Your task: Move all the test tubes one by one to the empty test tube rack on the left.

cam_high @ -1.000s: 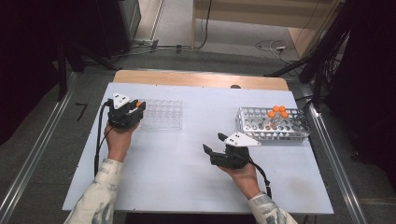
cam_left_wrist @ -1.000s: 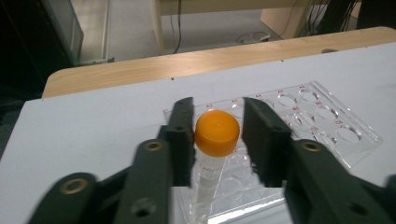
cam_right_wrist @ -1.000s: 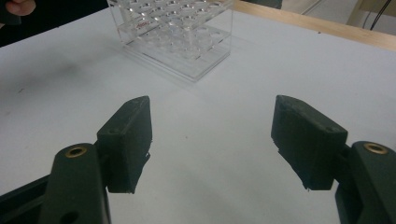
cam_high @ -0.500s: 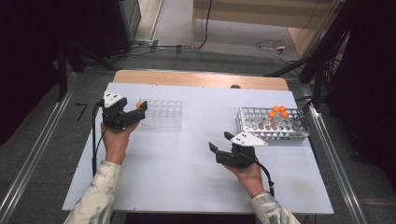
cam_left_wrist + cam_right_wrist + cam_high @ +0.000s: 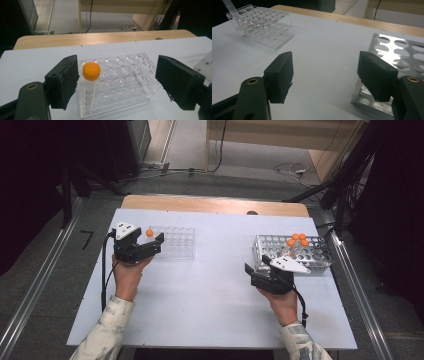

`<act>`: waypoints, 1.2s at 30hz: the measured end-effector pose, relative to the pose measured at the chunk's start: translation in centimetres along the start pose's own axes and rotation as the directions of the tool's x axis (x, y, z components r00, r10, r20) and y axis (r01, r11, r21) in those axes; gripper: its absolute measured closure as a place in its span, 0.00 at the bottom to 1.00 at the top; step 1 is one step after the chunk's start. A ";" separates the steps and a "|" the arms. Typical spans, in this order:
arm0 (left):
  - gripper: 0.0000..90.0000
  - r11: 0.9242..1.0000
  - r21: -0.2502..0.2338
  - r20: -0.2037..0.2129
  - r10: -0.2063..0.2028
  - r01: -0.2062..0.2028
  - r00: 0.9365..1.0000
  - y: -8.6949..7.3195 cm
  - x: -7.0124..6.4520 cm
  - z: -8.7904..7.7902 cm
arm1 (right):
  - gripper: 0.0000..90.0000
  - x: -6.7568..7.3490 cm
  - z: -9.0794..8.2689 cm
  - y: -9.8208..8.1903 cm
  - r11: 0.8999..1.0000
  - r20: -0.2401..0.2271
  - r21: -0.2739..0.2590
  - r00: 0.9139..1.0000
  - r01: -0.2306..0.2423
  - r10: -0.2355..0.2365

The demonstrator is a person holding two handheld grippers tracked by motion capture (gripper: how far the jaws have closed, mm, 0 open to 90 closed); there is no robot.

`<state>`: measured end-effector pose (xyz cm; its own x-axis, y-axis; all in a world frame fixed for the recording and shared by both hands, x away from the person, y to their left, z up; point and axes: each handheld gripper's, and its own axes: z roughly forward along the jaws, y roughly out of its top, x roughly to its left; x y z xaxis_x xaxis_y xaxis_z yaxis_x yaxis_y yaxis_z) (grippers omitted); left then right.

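Your left hand-held gripper [image 5: 117,82] has just been opening, and its jaws now stand wide with the orange-capped tube [image 5: 90,82] between them but free of both pads; the tube stands upright in a corner well of the clear rack [image 5: 120,82], very close to the left-hand pad. That closeness is the risk, I think: if you pull back at a slant, the pad may catch the cap and tip the tube or drag the light rack across the surface. Your right hand-held gripper [image 5: 325,75] is wide open too and holds nothing, hovering just beside the metal rack [image 5: 295,252], where more orange-capped tubes [image 5: 298,240] stand. A careless reach could knock the rack's near edge or bump the neighbours together. The surface [image 5: 210,305] is a white sheet, smooth, so racks likely slide easily, on a wooden top whose far edge shows. Beyond lie a grey floor, loose cables, dark stands and metal rails along both sides.
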<state>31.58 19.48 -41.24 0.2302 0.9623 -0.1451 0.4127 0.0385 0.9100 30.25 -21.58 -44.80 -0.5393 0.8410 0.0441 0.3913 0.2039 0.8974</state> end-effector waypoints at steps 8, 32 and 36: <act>0.22 1.000 0.000 0.001 0.004 -0.004 1.000 -0.1 -0.2 -0.1 | 0.31 -2.4 -1.3 0.2 0.998 0.057 -0.027 0.997 -0.049 0.051; 0.22 1.000 0.001 0.015 0.024 -0.024 1.000 -0.2 -0.7 -0.2 | 0.31 -8.2 -3.6 -0.2 0.988 0.217 -0.067 0.965 -0.136 0.148; 0.22 1.000 0.001 0.013 0.022 -0.022 1.000 -0.2 -0.7 -0.2 | 0.31 -8.9 -3.7 -0.3 0.987 0.239 -0.070 0.958 -0.148 0.161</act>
<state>31.16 18.90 -41.23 0.2511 0.9592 -0.1298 0.4079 0.0167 0.9129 32.18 -30.94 -43.87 -0.2755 0.9578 0.0816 0.4139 0.0416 0.9094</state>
